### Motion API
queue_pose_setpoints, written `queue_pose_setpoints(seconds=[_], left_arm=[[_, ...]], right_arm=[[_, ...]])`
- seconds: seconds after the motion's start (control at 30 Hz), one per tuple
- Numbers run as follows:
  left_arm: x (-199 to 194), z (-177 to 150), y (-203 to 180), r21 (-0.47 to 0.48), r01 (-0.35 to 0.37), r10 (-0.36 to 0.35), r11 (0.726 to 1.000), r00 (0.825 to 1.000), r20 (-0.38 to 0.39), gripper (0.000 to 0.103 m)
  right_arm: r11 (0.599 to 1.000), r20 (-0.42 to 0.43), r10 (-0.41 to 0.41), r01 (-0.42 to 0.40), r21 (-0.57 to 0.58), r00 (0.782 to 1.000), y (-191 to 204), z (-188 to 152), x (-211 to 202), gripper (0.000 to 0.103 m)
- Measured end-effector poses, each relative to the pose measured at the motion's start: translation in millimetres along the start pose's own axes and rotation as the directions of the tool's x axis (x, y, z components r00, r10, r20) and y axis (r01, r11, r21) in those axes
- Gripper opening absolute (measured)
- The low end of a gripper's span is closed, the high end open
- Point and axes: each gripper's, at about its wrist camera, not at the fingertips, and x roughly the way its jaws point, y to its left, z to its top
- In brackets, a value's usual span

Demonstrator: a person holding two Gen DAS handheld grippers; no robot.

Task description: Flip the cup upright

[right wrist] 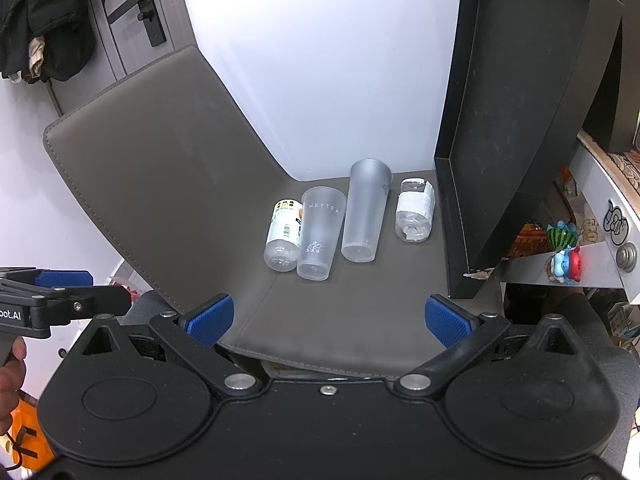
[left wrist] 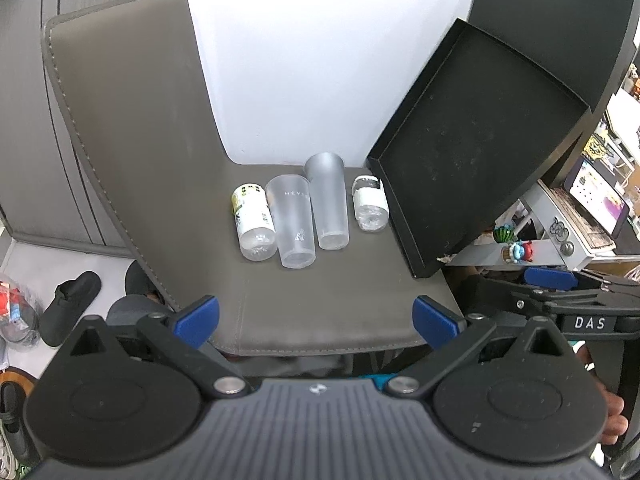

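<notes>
Two frosted plastic cups lie on their sides on a grey leather chair seat (left wrist: 320, 312) (right wrist: 340, 320), bases toward me. The shorter cup (left wrist: 291, 222) (right wrist: 320, 236) carries HEYTEA lettering. The taller cup (left wrist: 328, 202) (right wrist: 365, 212) lies just right of it. My left gripper (left wrist: 316, 318) is open and empty, above the seat's front edge, well short of the cups. My right gripper (right wrist: 329, 318) is open and empty, likewise at the front edge. The right gripper also shows at the right of the left wrist view, the left gripper at the left of the right wrist view.
A small bottle with a green-and-white label (left wrist: 253, 222) (right wrist: 285, 234) lies left of the cups, touching the shorter one. A clear bottle with a white label (left wrist: 370, 204) (right wrist: 415, 210) lies right. A black tray (left wrist: 480, 140) (right wrist: 516, 120) leans at the seat's right edge. A cluttered shelf stands further right.
</notes>
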Motion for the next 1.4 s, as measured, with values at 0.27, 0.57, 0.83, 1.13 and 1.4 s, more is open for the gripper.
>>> queue_pose_setpoints(seconds=[0.27, 0.57, 0.83, 1.13, 1.4], left_arm=[[2.1, 2.9, 1.2, -0.001, 0.0, 0.0, 1.0, 1.0, 0.0, 0.102], [7.4, 9.4, 3.1, 0.003, 0.007, -0.007, 1.0, 1.0, -0.003, 0.102], [14.0, 14.9, 6.0, -0.006, 0.009, -0.009, 1.0, 1.0, -0.012, 0.102], [28.2, 24.0, 9.1, -0.004, 0.012, -0.012, 1.0, 0.999, -0.035, 0.102], [50.3, 34.3, 15.2, -0.014, 0.001, -0.002, 1.0, 0.997, -0.075, 0.102]], right_arm=[[1.0, -0.001, -0.003, 0.003, 0.003, 1.0, -0.4, 0.8, 0.4, 0.103], [1.0, -0.002, -0.008, 0.008, 0.007, 1.0, -2.0, 3.0, 3.8, 0.103], [0.999, 0.005, -0.021, 0.021, 0.024, 1.0, -8.2, 7.7, 10.0, 0.103], [0.999, -0.003, -0.027, 0.027, 0.029, 1.0, -11.2, 8.4, 18.6, 0.103], [0.998, -0.012, -0.031, 0.032, 0.055, 0.999, -18.4, 9.9, 36.1, 0.103]])
